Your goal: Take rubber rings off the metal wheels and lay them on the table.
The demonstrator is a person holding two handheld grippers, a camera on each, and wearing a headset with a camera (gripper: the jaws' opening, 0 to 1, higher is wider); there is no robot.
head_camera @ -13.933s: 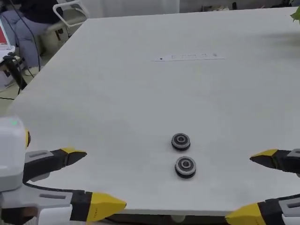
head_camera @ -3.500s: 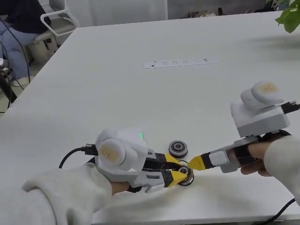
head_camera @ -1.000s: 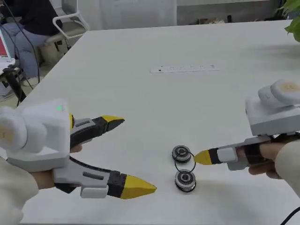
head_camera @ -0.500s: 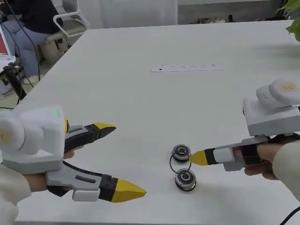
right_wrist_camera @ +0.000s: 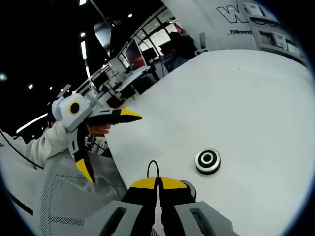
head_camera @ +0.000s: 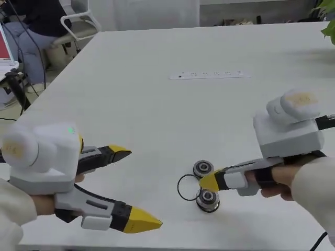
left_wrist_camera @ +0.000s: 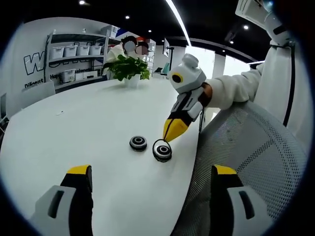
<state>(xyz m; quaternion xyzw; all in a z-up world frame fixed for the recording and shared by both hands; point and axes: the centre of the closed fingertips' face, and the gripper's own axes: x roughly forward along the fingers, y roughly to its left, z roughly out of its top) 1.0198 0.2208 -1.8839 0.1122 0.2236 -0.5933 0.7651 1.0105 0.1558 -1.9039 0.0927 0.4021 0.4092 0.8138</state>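
Two small metal wheels sit near the table's front edge, the far wheel and the near wheel. My right gripper is shut on a thin black rubber ring. The ring hangs just left of the two wheels, low over the table. My left gripper stands open and holds nothing, well to the left of the wheels. The right gripper's tip half hides the near wheel in the right gripper view.
A white power strip lies flush in the table farther back. A chair and a seated person are off the far left corner. Plant leaves reach in at the far right. The front edge runs just below the wheels.
My right gripper has drawn the rubber ring from between the two wheels out to their left. The left gripper stayed open and shifted slightly lower.
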